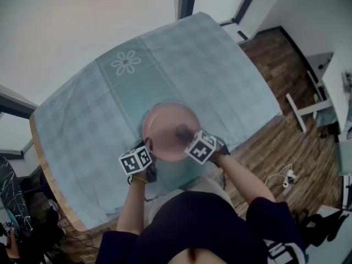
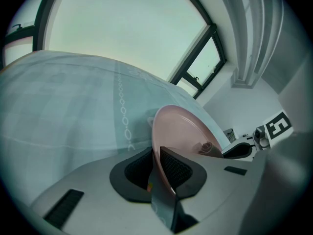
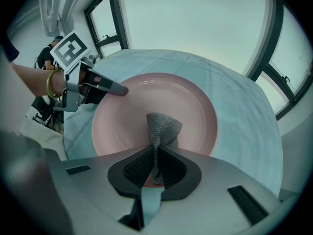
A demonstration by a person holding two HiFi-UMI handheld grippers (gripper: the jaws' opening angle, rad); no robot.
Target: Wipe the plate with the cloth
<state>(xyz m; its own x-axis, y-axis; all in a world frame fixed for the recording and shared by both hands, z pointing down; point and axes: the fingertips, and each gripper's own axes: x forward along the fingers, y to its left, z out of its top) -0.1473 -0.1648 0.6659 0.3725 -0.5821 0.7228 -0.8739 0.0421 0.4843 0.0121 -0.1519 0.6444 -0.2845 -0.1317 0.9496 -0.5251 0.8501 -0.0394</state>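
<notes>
A pink plate (image 1: pixel 168 126) rests on the pale green checked tablecloth (image 1: pixel 99 109), near the table's front edge. My left gripper (image 1: pixel 147 150) is shut on the plate's near-left rim (image 2: pixel 159 155), which stands edge-on between its jaws. My right gripper (image 1: pixel 190 138) is shut on a grey knitted cloth (image 3: pixel 161 129), and the cloth's bunched end presses on the inside of the plate (image 3: pixel 156 106). The left gripper (image 3: pixel 117 88) shows in the right gripper view, clamped on the rim at the plate's left. The cloth (image 2: pixel 208 148) also shows on the plate in the left gripper view.
The table's wooden edge (image 1: pixel 49 175) runs along the left and front. A flower print (image 1: pixel 125 62) marks the tablecloth further back. Wooden floor with a cable and power strip (image 1: pixel 286 177) lies to the right, beside a white stand (image 1: pixel 305 111). Windows sit behind the table.
</notes>
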